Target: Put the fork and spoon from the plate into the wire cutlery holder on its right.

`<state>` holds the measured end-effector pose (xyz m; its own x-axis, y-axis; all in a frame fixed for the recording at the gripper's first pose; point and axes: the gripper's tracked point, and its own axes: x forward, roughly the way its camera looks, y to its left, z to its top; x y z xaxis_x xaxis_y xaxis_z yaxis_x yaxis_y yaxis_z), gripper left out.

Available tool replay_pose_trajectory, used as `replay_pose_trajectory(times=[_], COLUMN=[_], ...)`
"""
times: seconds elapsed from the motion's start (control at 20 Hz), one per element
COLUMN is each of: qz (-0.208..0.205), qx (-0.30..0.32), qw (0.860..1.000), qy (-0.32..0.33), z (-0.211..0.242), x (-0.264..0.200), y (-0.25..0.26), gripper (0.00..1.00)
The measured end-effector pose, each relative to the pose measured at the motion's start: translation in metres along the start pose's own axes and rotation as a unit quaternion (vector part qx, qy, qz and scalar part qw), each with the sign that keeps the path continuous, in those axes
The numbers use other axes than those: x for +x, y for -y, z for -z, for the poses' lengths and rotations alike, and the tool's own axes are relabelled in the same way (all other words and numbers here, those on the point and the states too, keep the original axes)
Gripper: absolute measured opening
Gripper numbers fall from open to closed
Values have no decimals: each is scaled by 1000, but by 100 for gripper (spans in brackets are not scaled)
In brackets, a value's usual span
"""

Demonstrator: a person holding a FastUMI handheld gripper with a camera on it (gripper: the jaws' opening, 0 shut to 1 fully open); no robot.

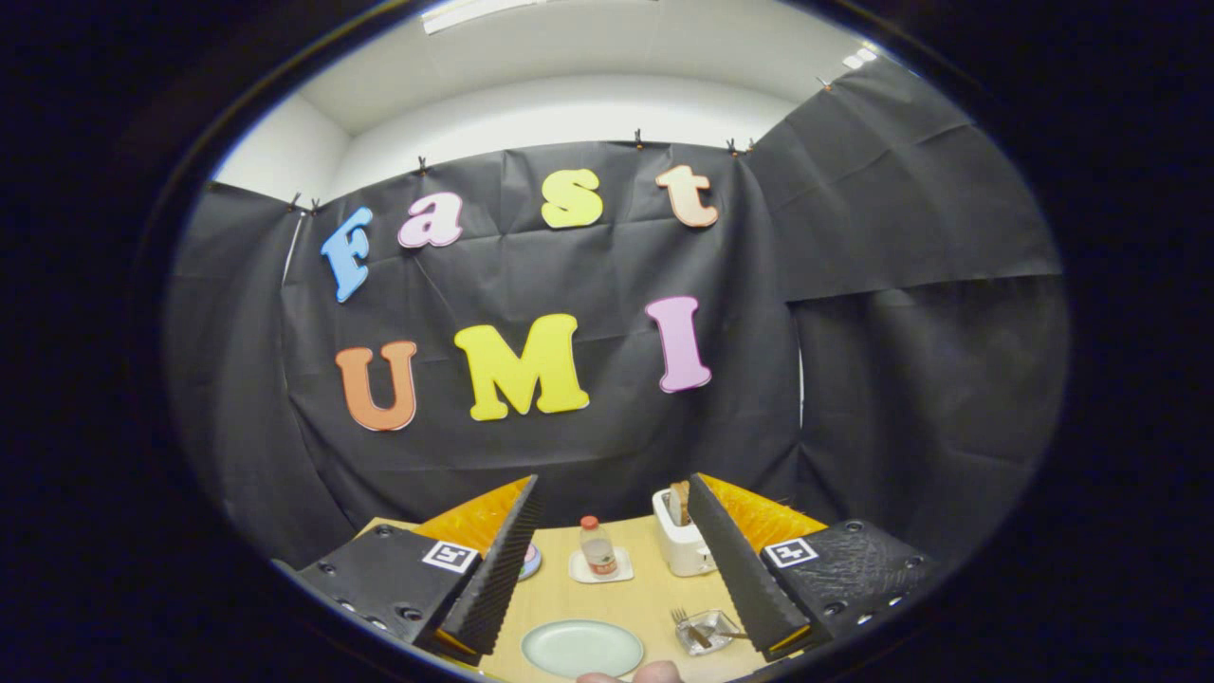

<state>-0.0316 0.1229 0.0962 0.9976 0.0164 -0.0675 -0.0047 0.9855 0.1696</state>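
Note:
My gripper (615, 482) is open, held high above the wooden table (607, 598) with nothing between its fingers. Far below, between the fingers, lies a pale green plate (582, 648), and its visible surface looks bare. To the plate's right, close by my right finger (744, 569), sits the small wire cutlery holder (709, 634). A fork (685, 621) lies in it with its tines sticking out to the left, beside a second darker piece I cannot identify. The right finger hides part of the holder.
A white toaster (679, 548) holding a slice of bread stands behind the holder. A small bottle (597, 548) rests on a white coaster at the table's middle. A little dish (530, 562) peeks from behind my left finger. A person's fingertips (631, 674) show near the plate's front.

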Motion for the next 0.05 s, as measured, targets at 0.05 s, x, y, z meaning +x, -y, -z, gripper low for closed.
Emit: replay_pose_trajectory(times=[0.05], qz=[-1], qx=[-3], qw=[1000], qy=[2], z=[-3], x=[-2], y=[-3], gripper=[93])
